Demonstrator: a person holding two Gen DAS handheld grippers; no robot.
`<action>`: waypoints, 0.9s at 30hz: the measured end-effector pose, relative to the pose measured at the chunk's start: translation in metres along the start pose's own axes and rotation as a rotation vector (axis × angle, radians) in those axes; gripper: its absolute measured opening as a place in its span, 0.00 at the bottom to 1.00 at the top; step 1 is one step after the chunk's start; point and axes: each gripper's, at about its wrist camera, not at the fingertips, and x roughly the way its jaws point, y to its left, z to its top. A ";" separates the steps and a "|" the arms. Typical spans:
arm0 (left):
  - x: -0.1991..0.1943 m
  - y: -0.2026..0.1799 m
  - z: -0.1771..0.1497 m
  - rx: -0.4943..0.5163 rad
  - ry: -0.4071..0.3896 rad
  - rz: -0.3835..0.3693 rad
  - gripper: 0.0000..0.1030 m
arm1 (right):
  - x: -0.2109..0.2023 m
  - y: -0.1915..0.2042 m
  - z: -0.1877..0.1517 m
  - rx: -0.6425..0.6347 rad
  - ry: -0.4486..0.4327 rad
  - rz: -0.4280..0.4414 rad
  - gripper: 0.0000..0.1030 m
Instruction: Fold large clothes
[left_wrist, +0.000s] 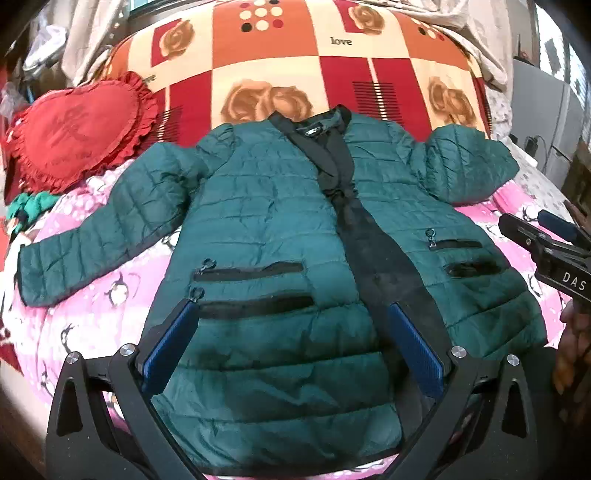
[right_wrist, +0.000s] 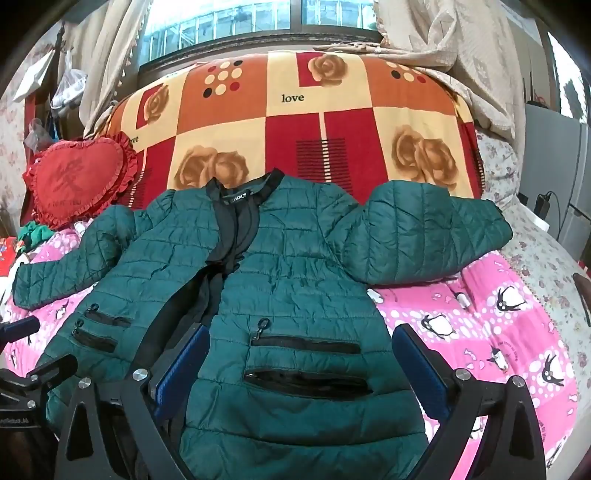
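A dark green quilted jacket (left_wrist: 266, 206) lies front up and spread flat on the bed, collar at the far end, black placket down the middle. Its left sleeve (left_wrist: 92, 236) stretches out left; its right sleeve (left_wrist: 469, 162) is bent short at the right. My left gripper (left_wrist: 291, 325) is open above the jacket's lower left front panel. My right gripper (right_wrist: 299, 343) is open above the lower right front panel, by the pocket zips (right_wrist: 306, 345). The jacket fills the middle of the right wrist view (right_wrist: 295, 266). The right gripper also shows at the left wrist view's right edge (left_wrist: 554, 243).
A pink penguin-print sheet (right_wrist: 480, 332) covers the bed. A red, orange and cream rose blanket (right_wrist: 295, 122) lies behind the jacket. A red heart cushion (left_wrist: 77, 133) sits at the far left, with green cloth (left_wrist: 29, 206) below it. A window and curtains (right_wrist: 424, 33) stand behind.
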 end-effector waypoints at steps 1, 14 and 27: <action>0.003 0.002 0.003 0.006 0.003 -0.017 1.00 | 0.000 0.001 0.000 -0.004 0.004 -0.004 0.95; 0.065 0.071 -0.002 -0.087 0.025 0.033 1.00 | 0.007 0.004 -0.002 -0.017 0.021 -0.029 0.95; 0.063 0.073 -0.004 -0.139 -0.018 -0.008 1.00 | 0.018 0.002 -0.004 0.012 0.056 -0.060 0.95</action>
